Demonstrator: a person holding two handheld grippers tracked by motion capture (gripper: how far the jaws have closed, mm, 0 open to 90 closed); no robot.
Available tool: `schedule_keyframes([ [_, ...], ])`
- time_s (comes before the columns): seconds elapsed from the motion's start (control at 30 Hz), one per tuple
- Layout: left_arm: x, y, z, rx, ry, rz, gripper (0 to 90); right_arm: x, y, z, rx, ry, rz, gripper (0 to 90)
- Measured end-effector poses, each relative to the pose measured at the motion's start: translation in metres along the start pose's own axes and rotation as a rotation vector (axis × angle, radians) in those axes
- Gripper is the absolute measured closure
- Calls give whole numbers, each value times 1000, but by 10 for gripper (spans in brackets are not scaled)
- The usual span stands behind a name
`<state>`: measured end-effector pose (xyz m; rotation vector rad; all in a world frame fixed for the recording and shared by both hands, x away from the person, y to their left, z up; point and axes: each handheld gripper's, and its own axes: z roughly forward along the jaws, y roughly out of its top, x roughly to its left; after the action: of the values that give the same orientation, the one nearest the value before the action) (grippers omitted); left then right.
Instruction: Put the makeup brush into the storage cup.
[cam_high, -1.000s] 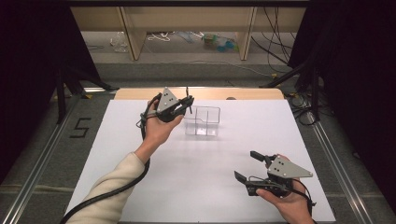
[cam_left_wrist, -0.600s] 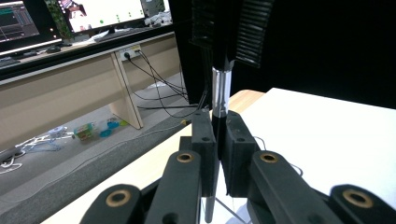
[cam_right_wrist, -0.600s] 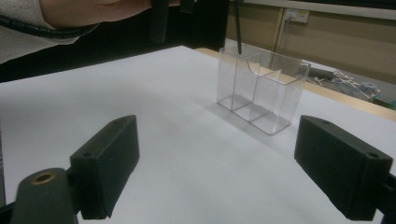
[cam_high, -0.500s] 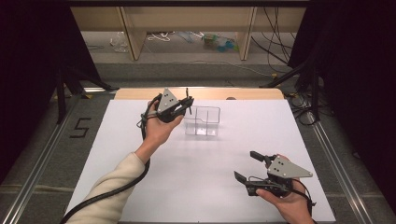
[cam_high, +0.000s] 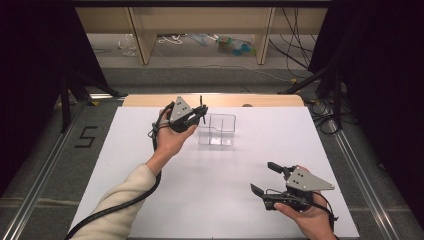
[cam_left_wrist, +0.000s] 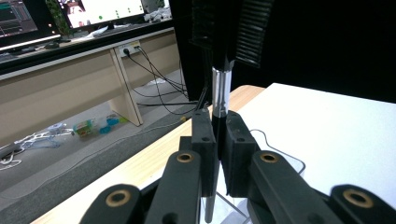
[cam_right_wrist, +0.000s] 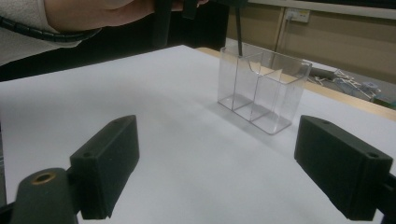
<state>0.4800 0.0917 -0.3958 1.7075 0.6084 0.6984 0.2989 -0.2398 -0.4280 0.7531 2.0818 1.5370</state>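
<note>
Brush: one slim black tool with a silver ferrule and a dark bristled head stood upright between the jaws of the left gripper, its lower end over the left end of the clear organiser.
Left gripper: one, raised above the table at the organiser's left edge, jaws pinched tight on the brush's shaft.
Organiser: one clear plastic box with inner dividers, standing on the far middle of the table; the number of compartments could not be counted surely, at least two showed.
Right gripper: one, held low near the table's near right corner, well apart from the organiser, jaws spread wide with nothing between them.
Hands: two, one per gripper, the left arm in a pale sleeve.
Table: one white top with a wooden far edge.
</note>
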Motion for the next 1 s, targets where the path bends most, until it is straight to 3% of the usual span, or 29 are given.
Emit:
schedule_keyframes([
  [0.33,-1,-4,2,12,2,1,848,0,0,0,4,1,0,152],
  [0.37,-1,-5,3,13,0,0,848,2,-1,0,7,0,16,152],
  [1.0,0,-9,4,22,6,-3,847,1,-1,1,-2,-3,2,152],
])
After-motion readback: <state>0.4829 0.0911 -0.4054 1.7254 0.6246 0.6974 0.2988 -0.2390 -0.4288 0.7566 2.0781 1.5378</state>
